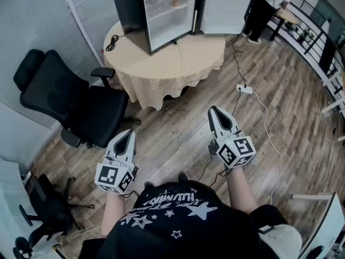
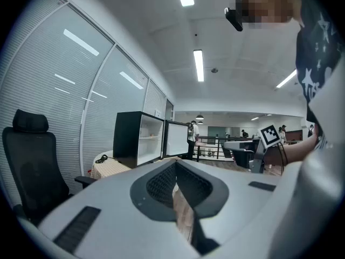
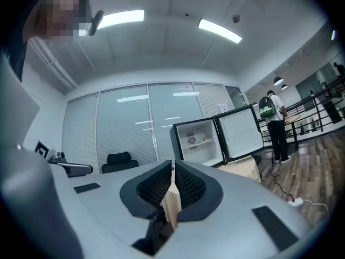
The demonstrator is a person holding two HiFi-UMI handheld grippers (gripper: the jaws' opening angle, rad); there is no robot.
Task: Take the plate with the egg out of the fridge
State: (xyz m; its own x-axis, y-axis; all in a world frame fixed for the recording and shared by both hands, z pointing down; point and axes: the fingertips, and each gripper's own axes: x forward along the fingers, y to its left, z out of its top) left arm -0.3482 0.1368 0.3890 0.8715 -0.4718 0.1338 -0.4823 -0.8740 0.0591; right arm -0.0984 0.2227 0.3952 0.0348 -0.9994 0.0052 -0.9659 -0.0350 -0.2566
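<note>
Closest thing in the head view is the person's black star-print shirt (image 1: 172,220) at the bottom of the frame, with both arms sticking out ahead over the wooden floor (image 1: 280,117).

The left gripper (image 1: 128,135) sits lower left of centre and the right gripper (image 1: 214,111) is a bit higher, right of centre. Both are closed all the way with nothing in them. In each gripper view the dark pads meet at the tip, and only a thin sliver of background shows through lower down.

Both are well apart from the fridge (image 1: 161,15). That's the black mini one at the top of the frame, sitting on a round tabletop (image 1: 161,74) with a beige checked cloth. Its door (image 1: 226,7) is swung wide open to the right. On the upper shelf there's a small orange-ish blob (image 1: 174,3). I'd guess that's the egg on its plate, but it's too tiny to say for sure, and I can't really make out the plate itself.

Other stuff:
- a black office chair (image 1: 81,107) just left of the tabletop
- a black cable (image 1: 112,42) coiled on the cloth at the left edge
- a white power strip (image 1: 244,89) on the floor to the right
- a person in dark clothes (image 1: 261,9) standing in the upper right corner
</note>
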